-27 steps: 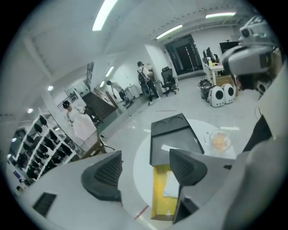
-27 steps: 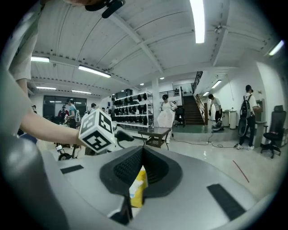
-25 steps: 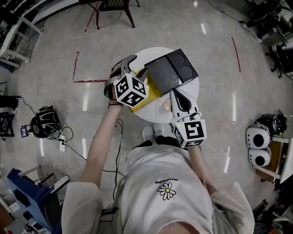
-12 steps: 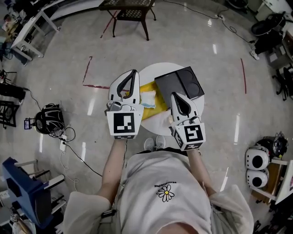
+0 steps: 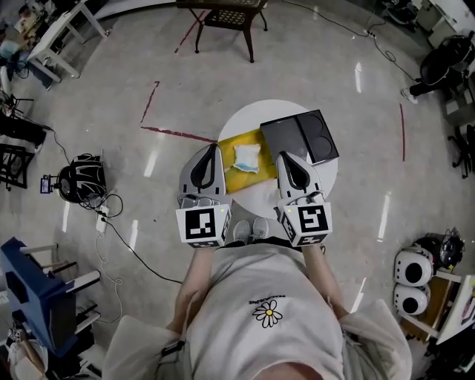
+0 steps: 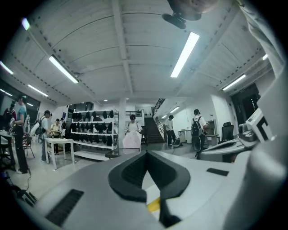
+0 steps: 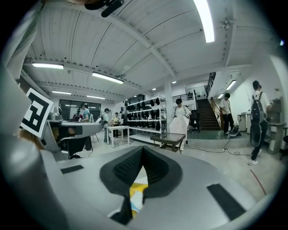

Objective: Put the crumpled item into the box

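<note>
A crumpled white and pale-blue item (image 5: 246, 157) lies on the yellow box (image 5: 227, 145) on the round white table (image 5: 260, 194). A black tray (image 5: 300, 137) with two round hollows touches the yellow box on its right. My left gripper (image 5: 213, 147) hangs at the table's left front edge, jaws shut with nothing between them, apart from the item. My right gripper (image 5: 285, 156) is shut and empty over the table's front right, just below the black tray. In both gripper views the dark pads (image 6: 135, 168) (image 7: 155, 167) meet at the tips, with a sliver of yellow below.
The table is small and stands on a polished floor with red tape lines (image 5: 172, 133). A black bag with cables (image 5: 76, 194) lies left, a dark chair (image 5: 228, 16) stands beyond the table, and helmets (image 5: 414, 286) sit right. People stand by distant shelves (image 6: 92, 134).
My left gripper has drawn back from over the yellow box toward my body and its jaws have shut. The crumpled item now lies uncovered on the yellow box. My right gripper has barely moved.
</note>
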Tool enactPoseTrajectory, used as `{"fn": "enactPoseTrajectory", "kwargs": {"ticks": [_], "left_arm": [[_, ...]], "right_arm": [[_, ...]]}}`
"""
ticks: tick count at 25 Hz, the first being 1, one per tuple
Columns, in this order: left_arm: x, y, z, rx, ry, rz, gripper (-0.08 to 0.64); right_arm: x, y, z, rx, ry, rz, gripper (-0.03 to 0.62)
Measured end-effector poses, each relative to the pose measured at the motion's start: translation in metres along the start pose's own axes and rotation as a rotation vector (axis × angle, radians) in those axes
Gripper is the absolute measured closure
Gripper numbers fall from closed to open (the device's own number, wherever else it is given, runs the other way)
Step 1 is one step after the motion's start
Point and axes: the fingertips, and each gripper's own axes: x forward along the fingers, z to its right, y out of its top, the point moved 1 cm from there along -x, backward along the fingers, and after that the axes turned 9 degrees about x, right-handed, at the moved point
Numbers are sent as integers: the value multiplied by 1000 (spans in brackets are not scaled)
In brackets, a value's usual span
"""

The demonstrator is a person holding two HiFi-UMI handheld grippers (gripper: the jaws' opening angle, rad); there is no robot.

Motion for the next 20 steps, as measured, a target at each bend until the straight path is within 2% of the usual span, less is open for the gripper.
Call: {"fn": "enactPoseTrajectory", "kwargs": {"ticks": [20], "left_arm": [[-6,-16,-17,-18,36,-41,558]], "right_arm": [[2,-9,-8,-8,13,-26,589]]}}
